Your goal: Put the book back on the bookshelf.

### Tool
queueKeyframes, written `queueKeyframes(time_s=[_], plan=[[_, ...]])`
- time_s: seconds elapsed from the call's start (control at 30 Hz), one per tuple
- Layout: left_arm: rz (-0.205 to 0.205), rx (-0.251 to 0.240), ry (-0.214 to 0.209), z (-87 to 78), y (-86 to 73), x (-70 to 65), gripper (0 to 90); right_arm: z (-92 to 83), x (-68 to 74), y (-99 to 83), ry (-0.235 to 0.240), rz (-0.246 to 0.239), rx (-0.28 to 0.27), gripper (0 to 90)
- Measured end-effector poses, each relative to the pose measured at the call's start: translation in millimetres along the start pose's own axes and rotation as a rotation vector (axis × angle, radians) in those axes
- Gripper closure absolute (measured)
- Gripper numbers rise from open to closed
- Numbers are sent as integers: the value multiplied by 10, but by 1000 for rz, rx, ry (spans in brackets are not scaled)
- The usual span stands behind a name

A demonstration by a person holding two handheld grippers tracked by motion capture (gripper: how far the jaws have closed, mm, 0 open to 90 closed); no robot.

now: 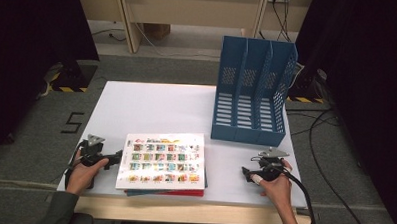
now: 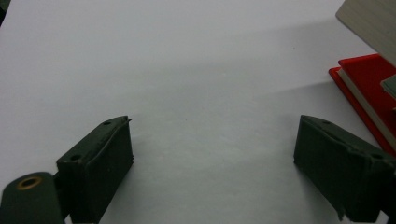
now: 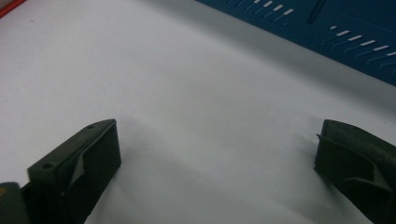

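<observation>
A white tabletop (image 1: 151,108) carries a stack of books (image 1: 162,163) at the middle of its near edge. The top book has a white cover printed with rows of small coloured pictures; red and blue edges of the books beneath show along the stack's near side. A blue three-slot file rack (image 1: 252,91) stands upright at the far right corner, its open fronts facing the near edge.

The left hand-held gripper (image 1: 116,156) rests near the near left corner, just beside the stack's left side, held by the person's left hand (image 1: 84,173). In the left gripper view its jaws stand wide apart over bare tabletop with nothing between them, the red book edges (image 2: 362,95) at the right.

The right hand-held gripper (image 1: 245,172) sits near the near right corner, in front of the rack, held by the right hand (image 1: 276,187). Its jaws are likewise spread and empty, the blue rack wall (image 3: 327,28) beyond.
</observation>
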State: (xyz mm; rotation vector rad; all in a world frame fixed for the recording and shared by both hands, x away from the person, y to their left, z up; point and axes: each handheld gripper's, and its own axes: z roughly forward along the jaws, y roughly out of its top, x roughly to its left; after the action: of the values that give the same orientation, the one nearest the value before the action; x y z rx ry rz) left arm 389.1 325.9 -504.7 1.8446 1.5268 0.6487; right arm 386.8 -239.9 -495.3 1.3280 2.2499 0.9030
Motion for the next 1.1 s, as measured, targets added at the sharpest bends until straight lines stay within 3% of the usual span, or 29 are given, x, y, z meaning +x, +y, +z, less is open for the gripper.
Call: queueKeyframes(time_s=[0.07, 0.1, 0.13, 0.17, 0.2, 0.27, 0.3, 0.4, 0.67, 0.73, 0.9, 0.93, 0.97, 1.0, 1.1], plan=[[-1, 2, -5, -3, 1, 4, 105, -10, 1, 1, 1, 2, 3, 43], [-3, -2, -7, -3, 0, 6, 105, -46, -13, 8, 19, 2, -19, 224], [-5, -3, -10, -5, 0, 7, 105, -46, -13, 8, 19, 2, -19, 224], [-2, -5, -18, -14, -1, 13, 126, -114, -24, 22, 107, 23, -76, 259], [-10, -14, -29, -44, -5, 34, 161, -139, -17, 32, 105, 42, -101, 180], [-27, -17, -34, -64, -4, 42, 152, -188, 5, 42, 129, 54, -123, 244], [-46, -44, -35, -135, 9, 37, 149, -207, 16, 42, 155, 53, -135, 279], [-28, -63, -45, -256, 24, -7, 145, -231, 68, 48, 217, 82, -155, 252], [8, -74, -68, -451, -43, -144, 145, -249, 177, 87, 285, 70, -168, 287], [24, -70, -86, -476, -50, -178, 146, -253, 209, 99, 329, 95, -183, 296], [45, -76, -102, -525, -48, -251, 315, -257, 277, 137, 337, 63, -182, 308], [42, -75, -111, -533, -51, -272, 315, -257, 277, 137, 337, 63, -182, 308], [40, -71, -120, -540, -50, -292, 382, -255, 299, 146, 340, 60, -176, 308], [52, -70, -105, -564, -37, -336, 452, -250, 337, 165, 361, 68, -186, 320], [77, -68, -97, -582, -20, -381, 503, -245, 365, 180, 406, 91, -193, 322]])
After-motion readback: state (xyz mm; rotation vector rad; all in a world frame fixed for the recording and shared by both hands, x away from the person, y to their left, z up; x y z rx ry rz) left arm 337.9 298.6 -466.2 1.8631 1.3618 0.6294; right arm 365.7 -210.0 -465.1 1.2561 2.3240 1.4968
